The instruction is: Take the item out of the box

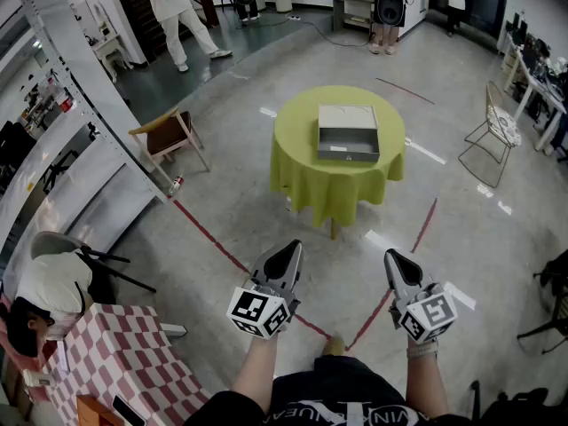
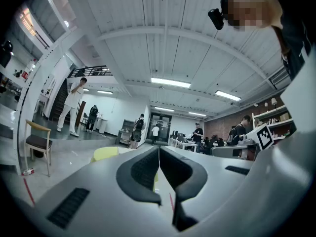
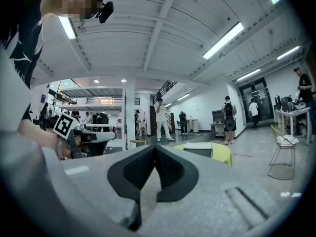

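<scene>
An open grey box [image 1: 348,134] with its lid raised stands on a round table under a yellow-green cloth [image 1: 302,149], well ahead of me. Its inside looks dark; I cannot make out an item in it. My left gripper [image 1: 290,254] and right gripper [image 1: 393,262] are held low in front of my body, far short of the table, both shut with nothing between the jaws. In the left gripper view the gripper [image 2: 159,149] points toward the yellow cloth [image 2: 104,153]. From the right gripper [image 3: 155,148] I see the box [image 3: 198,149] on the yellow cloth [image 3: 223,153].
A wooden chair [image 1: 169,136] stands left of the table and a wire chair [image 1: 497,127] to its right. Red tape lines [image 1: 213,235] cross the floor. A red-checked table [image 1: 115,358] and a seated person [image 1: 49,291] are at my left. Several people stand at the far end.
</scene>
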Available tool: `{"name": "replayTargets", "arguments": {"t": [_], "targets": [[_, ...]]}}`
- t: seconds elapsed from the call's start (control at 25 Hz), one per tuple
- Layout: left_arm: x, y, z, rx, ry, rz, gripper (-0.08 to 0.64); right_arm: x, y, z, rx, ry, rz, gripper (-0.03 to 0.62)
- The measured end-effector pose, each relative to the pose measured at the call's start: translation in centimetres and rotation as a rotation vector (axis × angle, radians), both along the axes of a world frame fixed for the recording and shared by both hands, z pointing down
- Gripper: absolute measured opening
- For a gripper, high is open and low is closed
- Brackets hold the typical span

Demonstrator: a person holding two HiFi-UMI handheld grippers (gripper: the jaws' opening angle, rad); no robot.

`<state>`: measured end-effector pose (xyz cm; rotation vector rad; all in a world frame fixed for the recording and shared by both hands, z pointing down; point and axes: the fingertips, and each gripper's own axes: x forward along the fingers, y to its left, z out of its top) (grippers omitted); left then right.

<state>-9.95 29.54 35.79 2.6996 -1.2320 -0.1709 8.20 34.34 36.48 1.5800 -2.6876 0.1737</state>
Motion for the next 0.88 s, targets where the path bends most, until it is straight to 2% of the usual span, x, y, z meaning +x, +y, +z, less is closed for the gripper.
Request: {"name": "replayTargets", "arguments": {"t": [0.24,0.64,0.88], "targets": [[2.4,-0.8,-0.3,0.012,-0.007,-0.008,0.015,1.8,-1.4,-0.1,-0.001,0.003,-0.019,0.006],[-0.4,-3.3,1.8,-0.043,-0.014,-0.096,0.015,0.6,-4.4,0.6,0.004,-0.018,-0.073,0.006],[0.8,-7.8,2.1,-0.036,0.003,-0.064,0.015,1.2,-8.0,-0.3,0.027,-0.03,-0.059,0.006]]}}
